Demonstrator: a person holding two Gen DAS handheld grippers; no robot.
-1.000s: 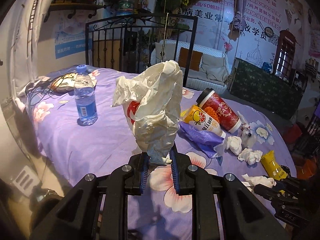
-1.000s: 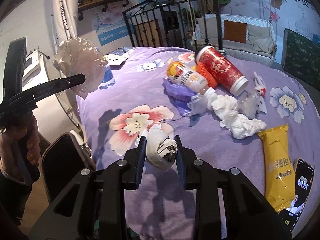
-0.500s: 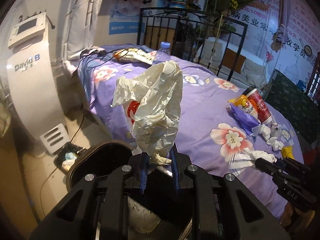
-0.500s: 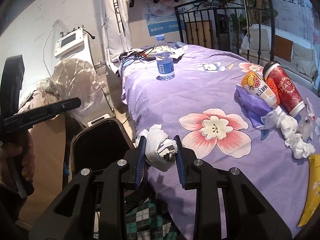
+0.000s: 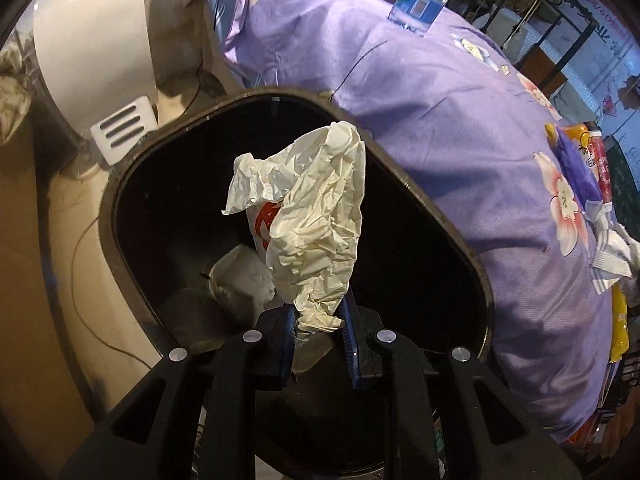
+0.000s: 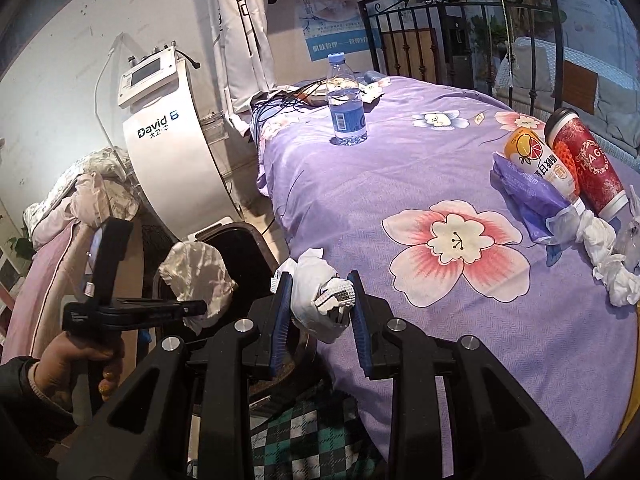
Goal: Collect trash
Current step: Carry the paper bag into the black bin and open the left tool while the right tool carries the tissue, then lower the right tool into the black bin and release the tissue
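My left gripper (image 5: 319, 322) is shut on a crumpled cream paper wrapper (image 5: 316, 216) with red print and points down over the mouth of a black trash bin (image 5: 420, 200) beside the bed. White trash lies at the bin's bottom. In the right wrist view that same left gripper (image 6: 200, 307) holds the wrapper (image 6: 196, 276) over the bin (image 6: 244, 248). My right gripper (image 6: 318, 298) is shut on a crumpled white tissue wad (image 6: 316, 292) at the near edge of the bed (image 6: 400, 168).
On the purple floral bedspread stand a water bottle (image 6: 346, 100), a red paper cup (image 6: 584, 160), an orange drink cup (image 6: 536, 160), a purple wrapper (image 6: 528, 200) and white tissues (image 6: 608, 264). A white "David B" machine (image 6: 172, 152) stands left of the bin. A hand (image 6: 76, 364) holds the left gripper.
The left gripper swung left off the bed and sank, tilting down over the bin with the wrapper still held. The right gripper moved left toward the bed edge, then stayed still.
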